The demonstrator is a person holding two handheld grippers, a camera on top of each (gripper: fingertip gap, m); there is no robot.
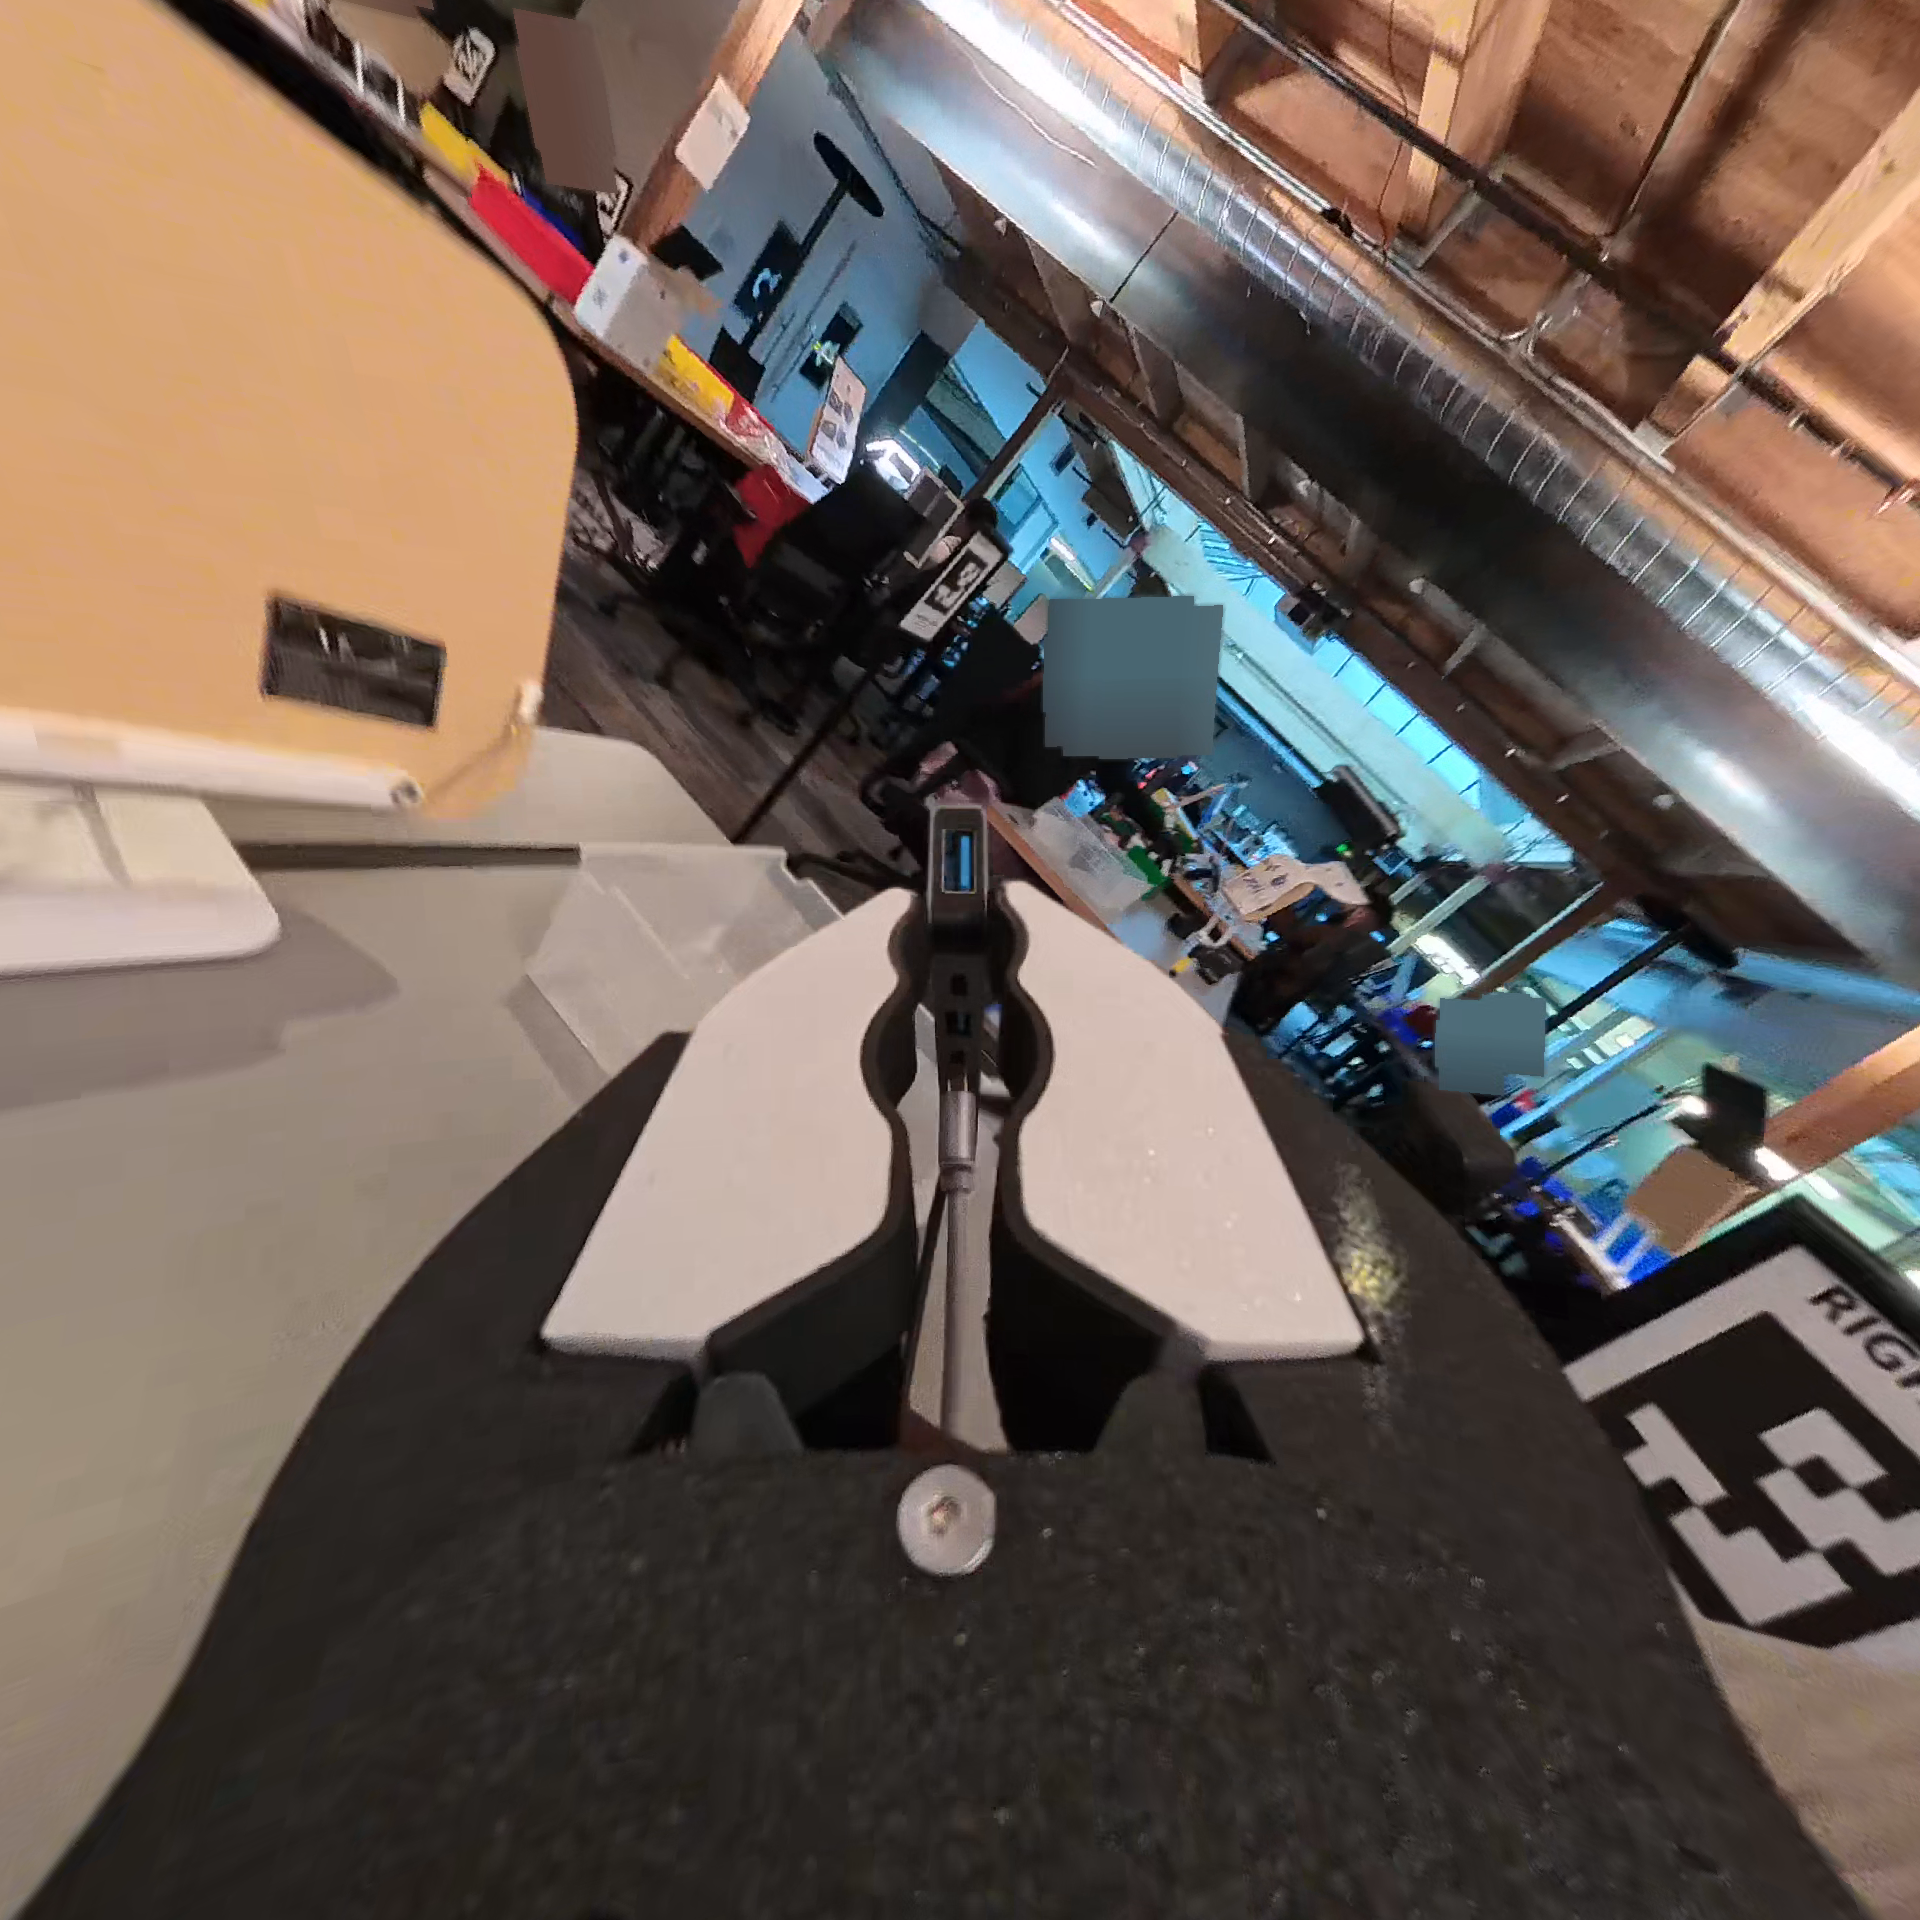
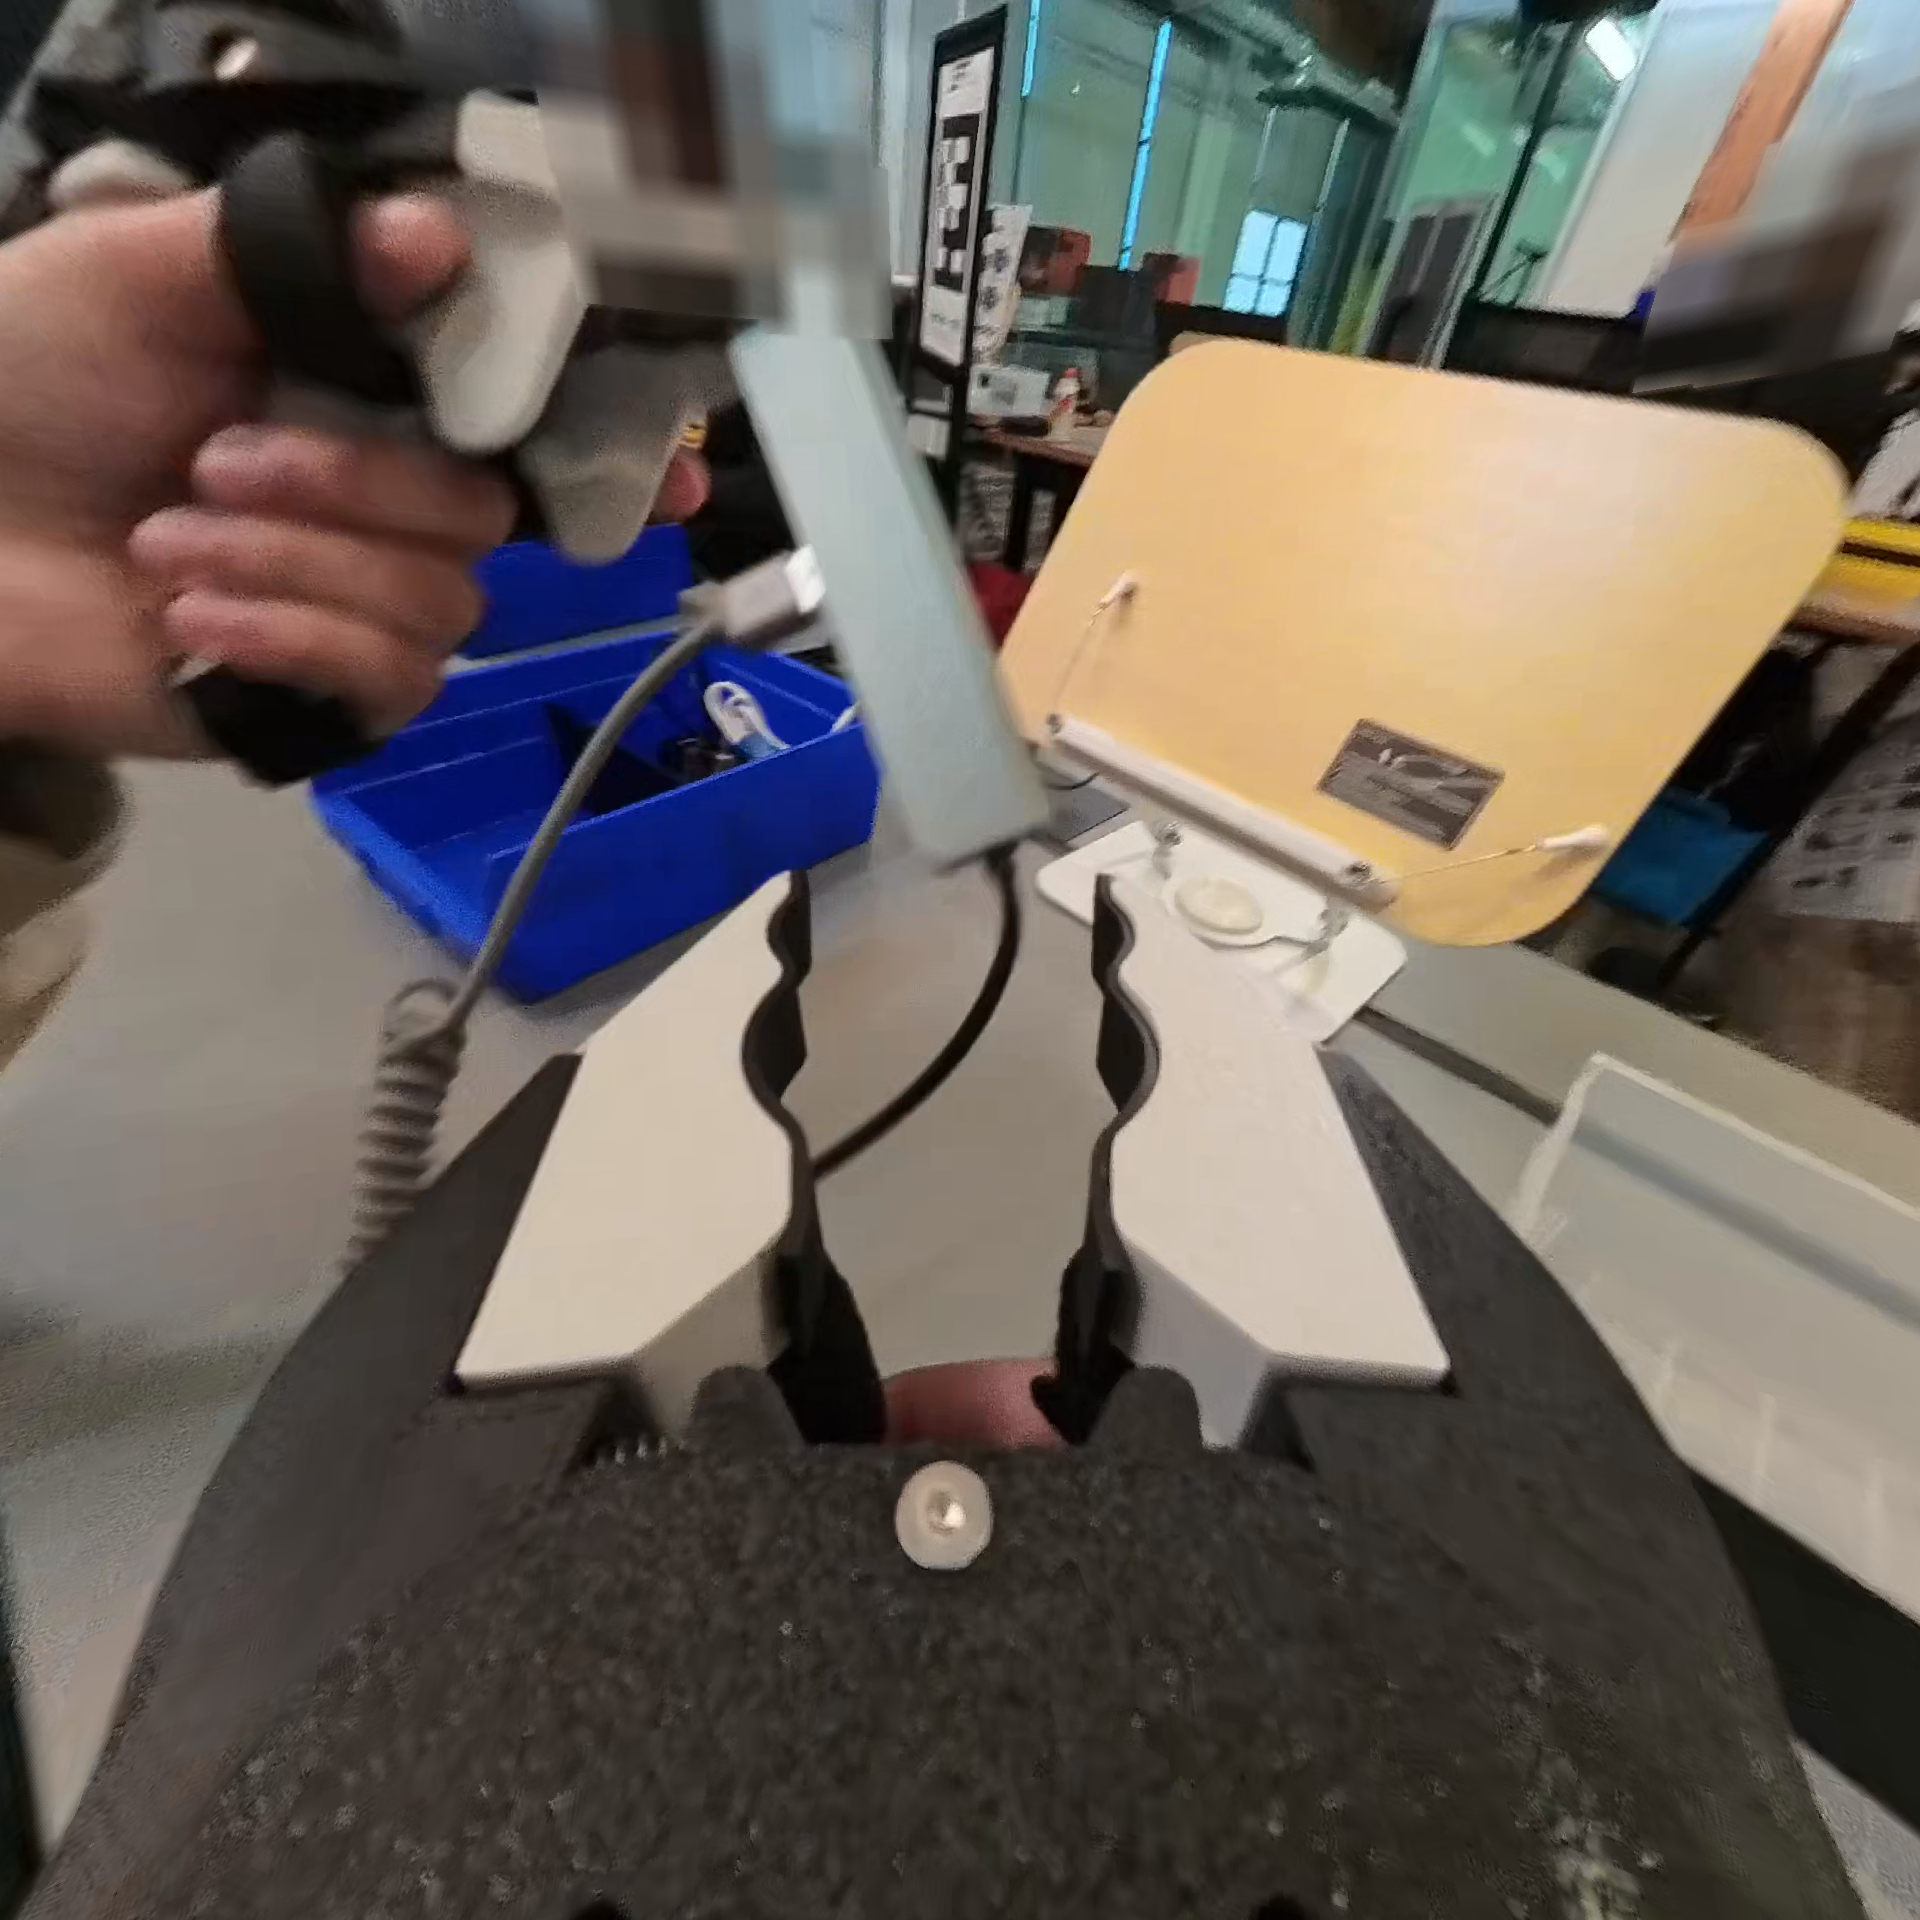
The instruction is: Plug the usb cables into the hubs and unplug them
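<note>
Right now our left hand-held gripper point(image 1: 961, 914) clamps the grey USB hub point(image 2: 894, 613) aloft beside its plugged cable point(image 2: 540, 831), our right hand-held gripper point(image 2: 951, 935) gapes empty below, and blurred motion risks a missed grasp.

Both views are bright, lit evenly from overhead, and bluish daylight comes through windows far ahead of the tools. Straight lines bend strongly near the edges. The right wrist view is smeared by motion: the hand point(image 2: 156, 488) up-left of the fingers is blurred. Shadows are soft.
</note>
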